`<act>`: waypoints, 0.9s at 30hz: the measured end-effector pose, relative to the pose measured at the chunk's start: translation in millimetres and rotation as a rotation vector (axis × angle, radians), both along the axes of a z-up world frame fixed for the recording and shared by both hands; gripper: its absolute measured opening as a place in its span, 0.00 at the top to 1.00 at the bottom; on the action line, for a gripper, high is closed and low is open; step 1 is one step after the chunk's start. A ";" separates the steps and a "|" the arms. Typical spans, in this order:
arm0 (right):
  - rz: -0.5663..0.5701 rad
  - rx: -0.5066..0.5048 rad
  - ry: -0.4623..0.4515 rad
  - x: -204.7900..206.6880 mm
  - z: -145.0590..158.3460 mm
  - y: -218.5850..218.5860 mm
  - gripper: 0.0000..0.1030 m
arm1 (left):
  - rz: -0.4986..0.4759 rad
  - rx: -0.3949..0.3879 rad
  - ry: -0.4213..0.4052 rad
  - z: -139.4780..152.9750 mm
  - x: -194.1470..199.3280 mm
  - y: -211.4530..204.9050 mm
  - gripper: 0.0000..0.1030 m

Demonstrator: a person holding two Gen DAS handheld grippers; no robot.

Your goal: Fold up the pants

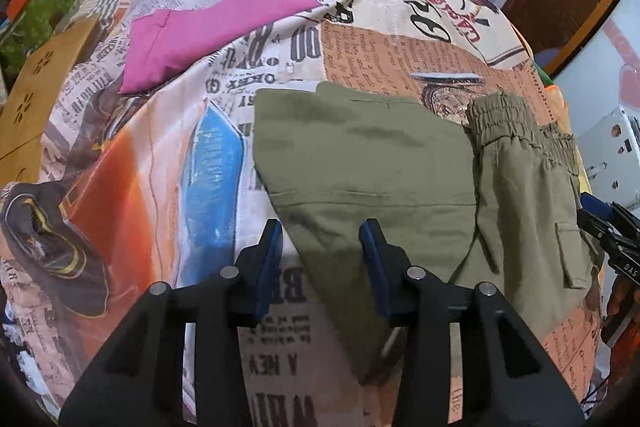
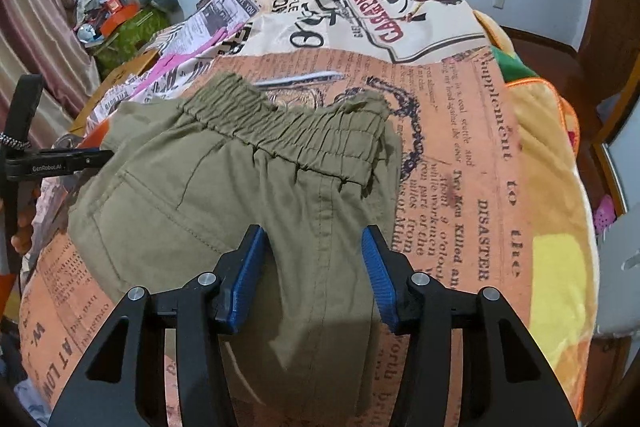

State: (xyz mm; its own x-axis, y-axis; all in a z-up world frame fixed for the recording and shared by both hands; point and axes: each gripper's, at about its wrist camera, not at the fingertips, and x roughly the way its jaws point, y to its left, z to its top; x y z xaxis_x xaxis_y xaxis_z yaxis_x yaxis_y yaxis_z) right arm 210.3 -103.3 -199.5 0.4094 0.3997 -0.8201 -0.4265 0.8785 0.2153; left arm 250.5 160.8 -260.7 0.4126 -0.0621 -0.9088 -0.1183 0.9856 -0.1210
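Currently the olive pants lay on the bed over its newsprint cover, already doubled over, long axis running left-right, waistband at the far right. Left gripper hovered over the near-left folded edge, jaws apart, nothing held. Right gripper hung above the seat just near of the waistband, jaws apart, also empty. Both had cloth directly ahead and below. Left was nearer the leg end, right nearer the waist, so I'd guess the next fold went left over right. Pink cloth lay far left, well apart.
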 end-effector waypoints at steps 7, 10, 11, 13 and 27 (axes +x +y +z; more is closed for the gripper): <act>-0.043 0.019 0.016 3.6 9.6 -20.3 0.47 | -0.005 -0.018 -0.033 18.4 -18.9 3.2 0.54; -0.064 0.033 0.046 6.6 3.3 -28.3 0.47 | -0.004 -0.049 -0.034 17.8 -24.2 4.1 0.44; -0.068 0.041 0.059 7.2 0.5 -30.0 0.47 | -0.003 -0.070 -0.030 16.2 -25.1 4.6 0.44; -0.077 0.053 0.093 7.6 -7.9 -33.6 0.47 | 0.009 -0.111 -0.013 9.7 -24.6 6.8 0.44; -0.089 0.182 0.163 27.3 -27.5 -36.7 0.37 | 0.000 -0.151 0.002 -6.7 7.2 0.0 0.44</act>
State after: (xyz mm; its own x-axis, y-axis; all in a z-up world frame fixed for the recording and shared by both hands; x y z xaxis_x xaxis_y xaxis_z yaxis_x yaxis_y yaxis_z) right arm 237.7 -140.0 -227.0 0.3181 0.5152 -0.7958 -0.2956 0.8515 0.4331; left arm 257.8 160.7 -267.5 0.4106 -0.1977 -0.8901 -0.1190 0.9562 -0.2673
